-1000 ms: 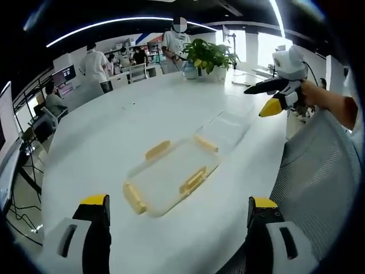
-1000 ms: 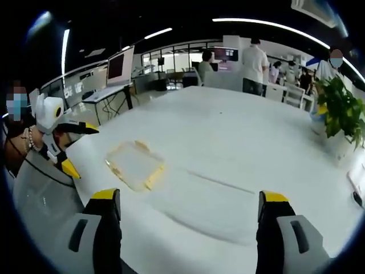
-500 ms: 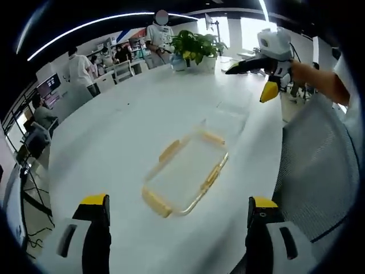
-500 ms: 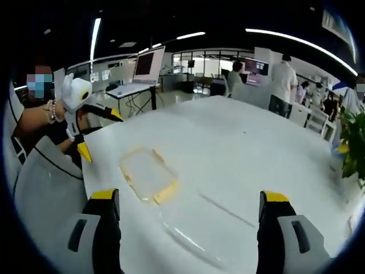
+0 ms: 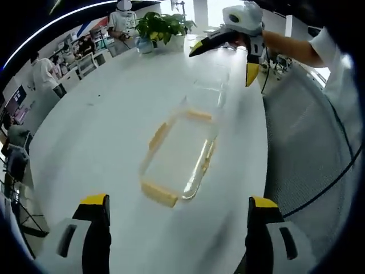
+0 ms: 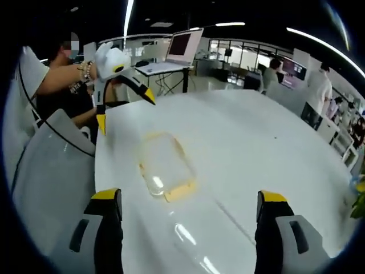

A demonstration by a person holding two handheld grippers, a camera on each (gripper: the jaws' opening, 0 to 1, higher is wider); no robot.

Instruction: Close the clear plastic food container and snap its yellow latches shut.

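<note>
A clear plastic lid with yellow latches (image 5: 178, 157) is seen flat on the white table (image 5: 102, 125) at mid-frame in the left gripper view, a yellow latch (image 5: 159, 194) at its near end. A clear container base (image 5: 210, 91) is seen just past the lid's far end, towards the upper right; whether they touch cannot be told. The left gripper (image 5: 179, 220) is held at the bottom of the frame, jaws spread wide, nothing between them, short of the lid. The right gripper (image 5: 228, 48) is seen at upper centre-right, in the air above the base, jaws apart and empty. In the right gripper view the lid is placed centre-left, the clear base (image 6: 197, 242) faintly visible at the lower middle between the parted jaws, and the left gripper is seen at upper left. A potted plant (image 5: 159, 25) is set at the table's far edge, top of the left gripper view. A grey mesh chair (image 5: 308, 148) is seen on the right.
</note>
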